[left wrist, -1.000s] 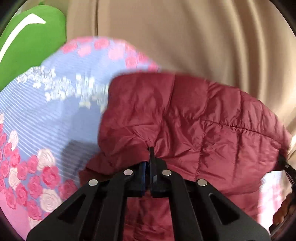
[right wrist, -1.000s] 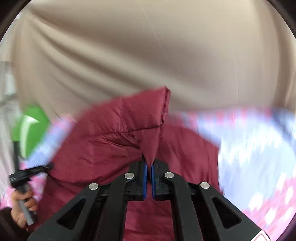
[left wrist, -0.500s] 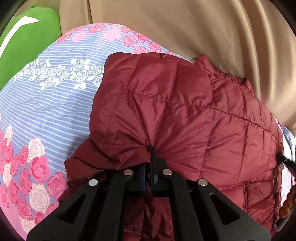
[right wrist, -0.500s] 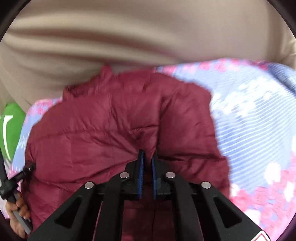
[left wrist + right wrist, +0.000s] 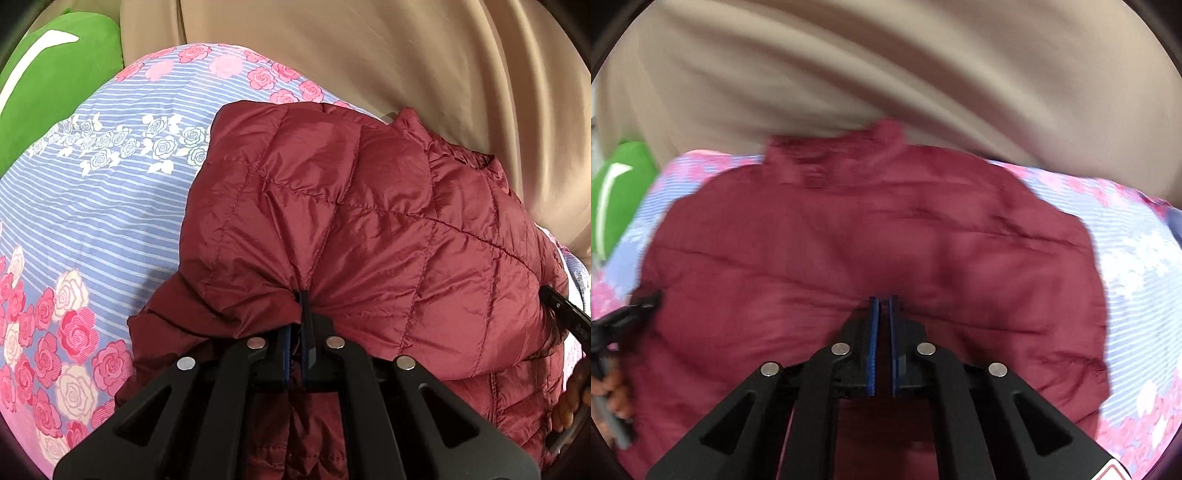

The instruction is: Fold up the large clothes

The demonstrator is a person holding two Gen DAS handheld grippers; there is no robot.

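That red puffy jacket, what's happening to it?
A person is folding it with a gripper in each hand. The red puffy jacket lies on a flowery bedsheet. The left gripper is shut on a bunched bit of the jacket's edge. The right gripper is over the jacket with its jaws nearly together after just closing; nothing shows between them. A green cushion sits beyond.

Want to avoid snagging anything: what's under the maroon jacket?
The maroon puffer jacket lies on a floral striped bedsheet, visible around it. Anything beneath the jacket itself is covered.
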